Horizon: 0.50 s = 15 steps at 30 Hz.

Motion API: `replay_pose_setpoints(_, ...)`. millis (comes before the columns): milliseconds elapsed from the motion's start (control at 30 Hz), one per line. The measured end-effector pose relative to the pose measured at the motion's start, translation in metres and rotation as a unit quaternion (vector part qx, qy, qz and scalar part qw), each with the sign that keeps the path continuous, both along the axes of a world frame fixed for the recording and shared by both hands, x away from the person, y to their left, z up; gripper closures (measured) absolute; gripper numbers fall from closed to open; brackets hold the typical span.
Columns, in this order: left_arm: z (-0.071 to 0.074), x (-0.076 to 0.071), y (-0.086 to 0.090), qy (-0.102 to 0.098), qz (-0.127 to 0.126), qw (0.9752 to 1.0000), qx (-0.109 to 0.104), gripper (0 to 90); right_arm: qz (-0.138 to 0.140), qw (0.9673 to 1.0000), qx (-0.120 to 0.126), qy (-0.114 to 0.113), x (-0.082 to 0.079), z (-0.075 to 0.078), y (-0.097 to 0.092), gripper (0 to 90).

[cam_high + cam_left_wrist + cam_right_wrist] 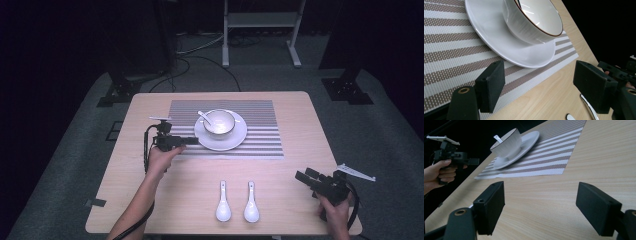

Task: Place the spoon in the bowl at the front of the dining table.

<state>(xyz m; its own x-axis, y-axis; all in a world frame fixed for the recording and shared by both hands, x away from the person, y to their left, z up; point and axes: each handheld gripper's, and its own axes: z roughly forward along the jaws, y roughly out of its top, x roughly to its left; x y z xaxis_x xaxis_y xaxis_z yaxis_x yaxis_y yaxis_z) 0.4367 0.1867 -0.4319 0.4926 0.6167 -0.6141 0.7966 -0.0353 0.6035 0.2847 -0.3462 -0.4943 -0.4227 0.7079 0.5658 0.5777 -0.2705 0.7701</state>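
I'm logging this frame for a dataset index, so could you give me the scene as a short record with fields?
surface: wooden table with striped placemat
on placemat: white plate carrying bowl
in bowl: one spoon
on bare table: two white spoons, side by side near the front edge
left gripper: open, jaws pointing at the plate's rim, holding nothing
right gripper: open, over bare table at the right, holding nothing

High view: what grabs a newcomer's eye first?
The white bowl on its white plate, with a spoon in it, on the striped placemat at the table's far middle. Next, two loose white spoons lie side by side near the front edge. The left gripper is open beside the plate; the right gripper is open at the front right corner.
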Motion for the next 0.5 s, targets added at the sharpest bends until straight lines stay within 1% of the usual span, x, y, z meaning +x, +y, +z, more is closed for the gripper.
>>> replay_pose_setpoints(67, 0.000, -0.002, 0.000, 0.003, 0.002, 1.0000, 0.001, 23.3, 0.000, 1.0000, 0.000, 0.001, 0.000, 0.000, 0.000, 22.1)
replay_pose_setpoints(267, -0.002, -0.006, 0.003, 0.002, 0.000, 1.0000, 0.004, 21.4, -0.001, 1.0000, 0.000, 0.001, 0.000, 0.000, 0.000, 22.1)
replay_pose_setpoints(433, -0.006, -0.010, 0.003, 0.005, -0.002, 1.0000, 0.005, 19.8, -0.001, 1.0000, 0.001, 0.001, 0.000, 0.000, 0.000, 22.1)
replay_pose_setpoints(500, -0.007, -0.011, 0.003, 0.007, -0.002, 1.0000, 0.003, 19.4, -0.001, 1.0000, 0.001, 0.001, 0.000, 0.000, 0.000, 22.1)
